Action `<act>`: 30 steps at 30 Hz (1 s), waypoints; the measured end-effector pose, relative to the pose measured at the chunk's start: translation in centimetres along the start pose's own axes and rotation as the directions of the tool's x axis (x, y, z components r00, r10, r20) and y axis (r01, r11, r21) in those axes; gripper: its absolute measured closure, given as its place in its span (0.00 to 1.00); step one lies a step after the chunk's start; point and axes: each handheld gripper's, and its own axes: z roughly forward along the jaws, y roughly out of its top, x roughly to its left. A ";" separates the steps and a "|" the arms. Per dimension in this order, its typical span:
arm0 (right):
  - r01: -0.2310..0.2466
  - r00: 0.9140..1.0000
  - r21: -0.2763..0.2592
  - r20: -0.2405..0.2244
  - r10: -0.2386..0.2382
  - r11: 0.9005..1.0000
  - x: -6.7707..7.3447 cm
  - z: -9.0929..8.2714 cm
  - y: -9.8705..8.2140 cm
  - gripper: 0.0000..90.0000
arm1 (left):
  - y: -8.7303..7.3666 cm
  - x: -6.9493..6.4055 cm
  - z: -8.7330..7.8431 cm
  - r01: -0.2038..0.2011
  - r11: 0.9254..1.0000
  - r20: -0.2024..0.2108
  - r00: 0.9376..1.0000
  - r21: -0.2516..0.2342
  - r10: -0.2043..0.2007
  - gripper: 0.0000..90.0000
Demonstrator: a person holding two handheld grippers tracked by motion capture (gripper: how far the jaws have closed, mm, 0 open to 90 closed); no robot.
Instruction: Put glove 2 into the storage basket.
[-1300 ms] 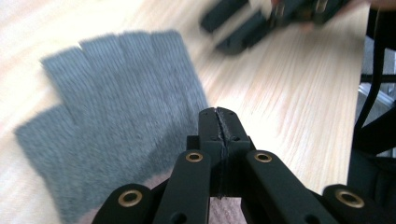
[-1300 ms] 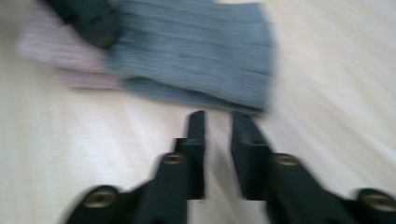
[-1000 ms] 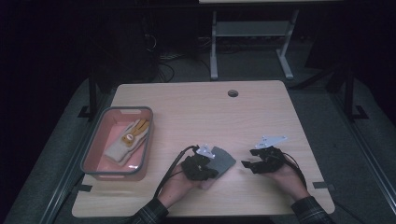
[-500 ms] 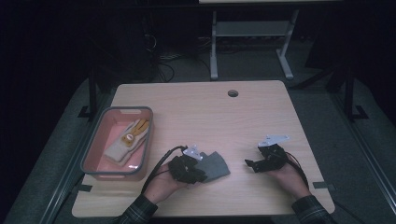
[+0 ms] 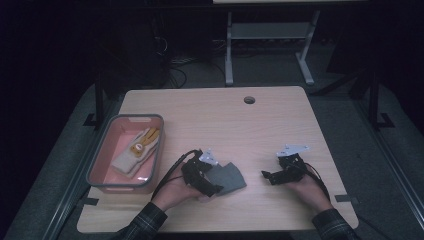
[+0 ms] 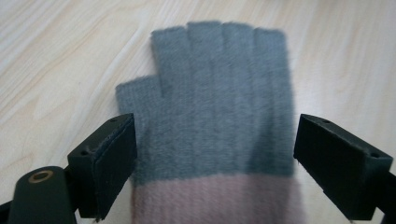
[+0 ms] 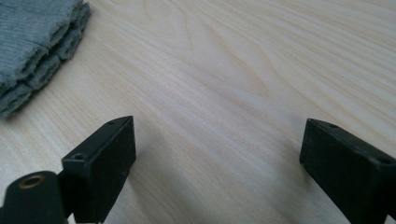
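Observation:
A grey fingerless glove [image 5: 228, 177] with a pink cuff lies flat on the wooden table [image 5: 225, 125], near the front edge. My left gripper [image 5: 206, 184] is at its cuff end. In the left gripper view the glove [image 6: 224, 107] lies between the jaws of the left gripper [image 6: 217, 140], which have just been opening; the pads stand clear of the wool on both sides. My right gripper [image 5: 266, 176] rests to the right of the glove, apart from it. Its jaws have been opening too. In its own view the right gripper [image 7: 215, 149] has bare wood between its jaws, and the glove's fingertips [image 7: 35, 42] show at the upper left.
A pink bin with a grey rim [image 5: 100, 162] stands at the table's left and holds a white and yellow glove [image 5: 136, 150]. A round cable hole [image 5: 249, 100] is near the far edge. A metal stand [image 5: 270, 35] is on the floor behind the table.
The left hand has shifted a little to the left and its jaws have opened off the glove, which now lies flat. The right jaws stand wider than before.

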 end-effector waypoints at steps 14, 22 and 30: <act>-0.001 1.000 -0.006 -0.002 0.001 1.000 0.0 0.0 -0.1 0.11 | -0.9 0.3 1.5 0.003 1.000 0.026 1.000 0.018 -0.004 0.12; -0.002 1.000 -0.008 -0.001 0.002 1.000 0.0 0.1 -0.1 0.11 | -0.8 0.0 1.6 -0.010 0.999 0.013 1.000 0.034 0.010 0.16; 0.000 1.000 -0.009 -0.001 0.000 1.000 0.0 0.1 -0.1 0.11 | -0.7 -0.5 1.1 -0.023 0.999 0.087 0.996 0.026 0.020 0.47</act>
